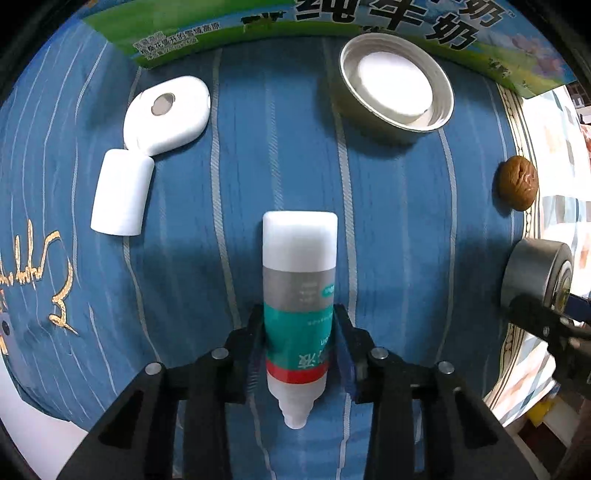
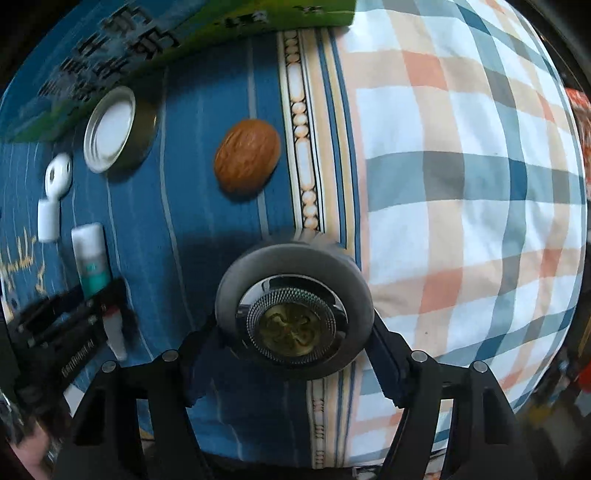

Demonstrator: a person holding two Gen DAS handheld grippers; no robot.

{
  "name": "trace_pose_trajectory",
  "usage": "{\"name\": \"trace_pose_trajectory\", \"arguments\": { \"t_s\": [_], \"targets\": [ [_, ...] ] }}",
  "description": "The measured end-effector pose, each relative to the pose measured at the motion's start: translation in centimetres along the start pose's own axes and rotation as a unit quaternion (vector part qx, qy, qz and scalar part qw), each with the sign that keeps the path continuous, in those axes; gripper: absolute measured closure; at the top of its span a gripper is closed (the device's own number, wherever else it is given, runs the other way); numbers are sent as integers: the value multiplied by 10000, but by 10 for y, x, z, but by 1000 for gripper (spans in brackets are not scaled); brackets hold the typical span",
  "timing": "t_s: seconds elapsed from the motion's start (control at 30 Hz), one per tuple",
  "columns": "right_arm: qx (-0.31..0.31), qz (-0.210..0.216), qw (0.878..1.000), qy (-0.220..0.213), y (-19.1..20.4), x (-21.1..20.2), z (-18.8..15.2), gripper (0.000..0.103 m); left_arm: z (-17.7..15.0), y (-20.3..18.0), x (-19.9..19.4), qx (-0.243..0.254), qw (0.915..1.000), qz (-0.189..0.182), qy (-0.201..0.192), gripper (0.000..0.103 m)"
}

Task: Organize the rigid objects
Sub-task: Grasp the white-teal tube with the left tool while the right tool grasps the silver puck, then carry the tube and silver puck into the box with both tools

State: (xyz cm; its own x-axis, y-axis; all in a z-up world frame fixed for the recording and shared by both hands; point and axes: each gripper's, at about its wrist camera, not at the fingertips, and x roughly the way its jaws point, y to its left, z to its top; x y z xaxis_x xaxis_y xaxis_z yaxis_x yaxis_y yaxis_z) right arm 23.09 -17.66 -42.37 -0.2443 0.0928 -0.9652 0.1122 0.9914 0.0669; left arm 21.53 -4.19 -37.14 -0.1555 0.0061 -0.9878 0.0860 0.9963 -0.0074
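**Two grips set, lift pending**

Left wrist view. Left gripper [image 1: 299,332]: closed on the bottle [image 1: 299,295], pads pressing its teal label band from both sides. Bottle lying flat on the blue striped bedspread [image 1: 406,229], white cap pointing away, nozzle toward the camera. Elsewhere on the bedspread: white oval case [image 1: 168,114] touching a white cylinder [image 1: 122,192] at upper left; open tin [image 1: 397,88] just before the green milk carton [image 1: 332,22]; walnut [image 1: 517,182] near the right edge; grey wheel [image 1: 535,275] at far right with a dark gripper against it.

Right wrist view. Right gripper [image 2: 295,332]: about half open, fingers set against both sides of the grey wheel [image 2: 293,310], metal hub facing the camera. Wheel sitting at the border between bedspread [image 2: 207,184] and checked cloth [image 2: 461,184]. Walnut [image 2: 247,160] well beyond it, tin [image 2: 110,129] and carton [image 2: 110,55] further left. View slightly blurred.

Step in hand, by judgement: grasp stage, both items seized, neither visibly off the bed. Next move calls for a straight lift, firm hold on the slick bottle, then carriage to a chosen spot; destination not evident.
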Motion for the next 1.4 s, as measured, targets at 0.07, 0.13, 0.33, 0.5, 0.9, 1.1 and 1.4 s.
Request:
{"name": "trace_pose_trajectory", "arguments": {
  "t_s": [0.07, 0.13, 0.33, 0.5, 0.9, 1.1, 1.4],
  "targets": [
    [95, -26, 10000, -16, 2, 3, 3, 28, 0, -2, -1, 6, 10000, 32, -52, 71],
    [85, -95, 9999, -27, 5, 7, 3, 29, -2, 1, -2, 18, 9999, 38, -101, 73],
    [71, -226, 9997, -33, 4, 21, -1, 31, -12, 2, -4, 16, 9998, 78, -206, 73],
    [93, -50, 9999, -134, 8, 13, -18, 32, -22, 2, -10, 41, 9998, -37, -208, 73],
    [-228, 78, 9978, -623, 5, -52, -31, 32, -27, -6, -77, 186, 9961, -498, -710, 73],
    [-428, 164, 9944, -949, 16, -98, -42, 32, -30, -5, -134, 276, 9904, -629, -1198, 73],
    [-537, 199, 9852, -1615, 25, -165, -45, 32, -14, -2, -203, 235, 9780, -629, -1976, 73]
  ]
}}
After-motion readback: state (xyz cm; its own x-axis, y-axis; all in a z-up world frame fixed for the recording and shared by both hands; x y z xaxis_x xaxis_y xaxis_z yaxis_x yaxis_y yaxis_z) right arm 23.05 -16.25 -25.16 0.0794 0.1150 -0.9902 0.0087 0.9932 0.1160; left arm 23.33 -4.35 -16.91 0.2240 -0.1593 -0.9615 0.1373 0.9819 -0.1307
